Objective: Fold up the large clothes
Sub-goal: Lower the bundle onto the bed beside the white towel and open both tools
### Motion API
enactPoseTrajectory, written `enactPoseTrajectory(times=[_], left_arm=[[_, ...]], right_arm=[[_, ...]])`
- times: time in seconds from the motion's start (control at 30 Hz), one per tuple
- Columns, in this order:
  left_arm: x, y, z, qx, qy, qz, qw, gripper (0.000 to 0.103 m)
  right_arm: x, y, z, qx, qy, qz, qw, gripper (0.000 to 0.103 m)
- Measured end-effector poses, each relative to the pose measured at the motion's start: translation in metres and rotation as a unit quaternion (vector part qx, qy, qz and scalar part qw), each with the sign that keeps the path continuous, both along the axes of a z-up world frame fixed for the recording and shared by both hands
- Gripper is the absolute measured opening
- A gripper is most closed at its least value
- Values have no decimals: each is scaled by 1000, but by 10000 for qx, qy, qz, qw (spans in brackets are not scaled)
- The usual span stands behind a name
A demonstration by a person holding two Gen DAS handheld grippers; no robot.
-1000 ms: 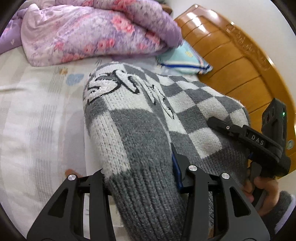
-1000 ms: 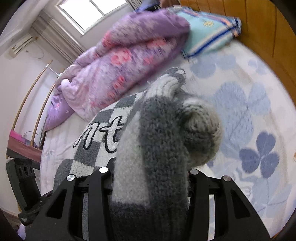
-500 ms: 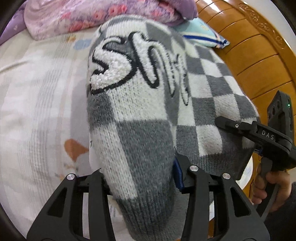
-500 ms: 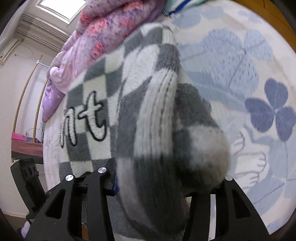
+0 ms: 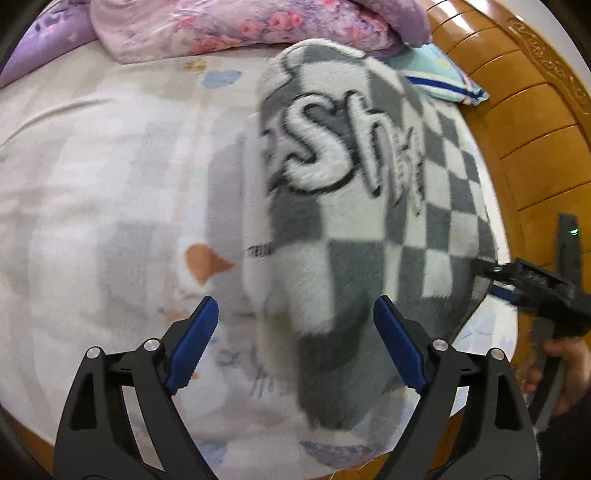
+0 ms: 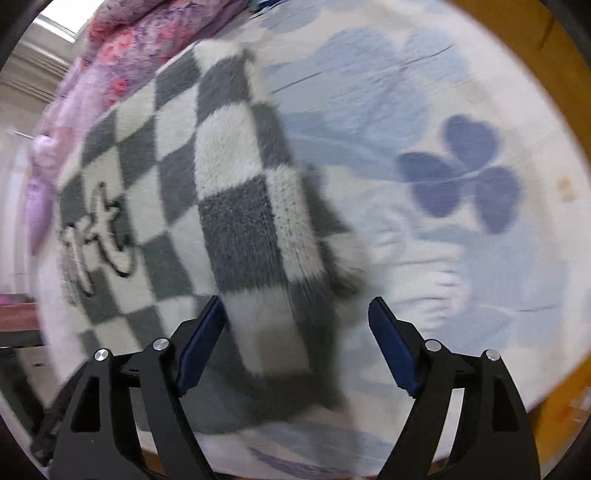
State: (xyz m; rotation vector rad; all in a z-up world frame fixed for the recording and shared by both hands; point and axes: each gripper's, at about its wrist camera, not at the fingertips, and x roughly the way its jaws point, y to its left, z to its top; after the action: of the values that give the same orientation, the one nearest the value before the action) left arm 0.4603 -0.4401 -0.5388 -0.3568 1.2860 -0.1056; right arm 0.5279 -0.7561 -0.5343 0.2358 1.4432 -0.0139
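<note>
Sweater [image 5: 354, 206], apparently between opening fingers [image 5: 397, 343]

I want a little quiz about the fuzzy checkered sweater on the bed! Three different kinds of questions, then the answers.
1. True or false: the left gripper clamps the sweater.
2. What lies beyond the sweater? A) purple floral quilt B) a suitcase C) a lamp
3. Fill in: the sweater's squares are grey and ____.

Key: 1 false, its jaws are opening, the sweater loose between them; 2 A; 3 white.
</note>
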Motion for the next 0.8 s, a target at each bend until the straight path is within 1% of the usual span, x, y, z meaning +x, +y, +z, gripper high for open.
enactPoseTrajectory(times=[0.03, 0.07, 0.1, 0.13, 0.17, 0.23, 0.33, 0.43, 0.5, 0.6, 0.7, 0.73, 0.8], left_arm=[[-3, 1, -3, 54, 58, -22, 10000, 87], [-6, 2, -7, 153, 138, -9, 9998, 86], [-6, 2, -8, 150, 174, 16, 9997, 86], [-8, 2, -10, 135, 229, 45, 9996, 86], [-8, 2, -14, 184, 285, 61, 9994, 86], [-5, -3, -20, 277, 344, -61, 9990, 88], [0, -7, -28, 272, 431, -195, 9985, 88], [2, -13, -29, 444, 388, -318, 9978, 88], [2, -12, -27, 436, 401, -267, 9979, 88], [-2, -4, -19, 265, 416, -114, 9987, 88], [-8, 7, -4, 153, 377, 64, 9992, 90], [-10, 12, 1, 69, 372, 127, 9992, 90], [-14, 22, 10, 32, 379, 278, 9989, 91]], right_arm=[[-1, 3, 5, -168, -85, 118, 9998, 71], [-1, 7, 7, -196, -148, 262, 9994, 63], [0, 14, 4, -179, -117, 490, 9986, 46], [3, 19, -4, -209, -10, 637, 9978, 33], [7, 24, -15, -318, 112, 760, 9965, 31], [14, 25, -33, -532, 247, 802, 9950, 30], [15, 17, -53, -547, 412, 617, 9957, 30], [16, 14, -54, -555, 434, 604, 9957, 30], [14, 14, -46, -574, 414, 614, 9956, 30], [9, 19, -27, -741, 309, 731, 9941, 33], [0, 38, -2, -995, 127, 989, 9900, 36], [-4, 47, 7, -1029, 55, 1044, 9892, 39], [-10, 68, 24, -1013, -43, 1194, 9876, 43]])
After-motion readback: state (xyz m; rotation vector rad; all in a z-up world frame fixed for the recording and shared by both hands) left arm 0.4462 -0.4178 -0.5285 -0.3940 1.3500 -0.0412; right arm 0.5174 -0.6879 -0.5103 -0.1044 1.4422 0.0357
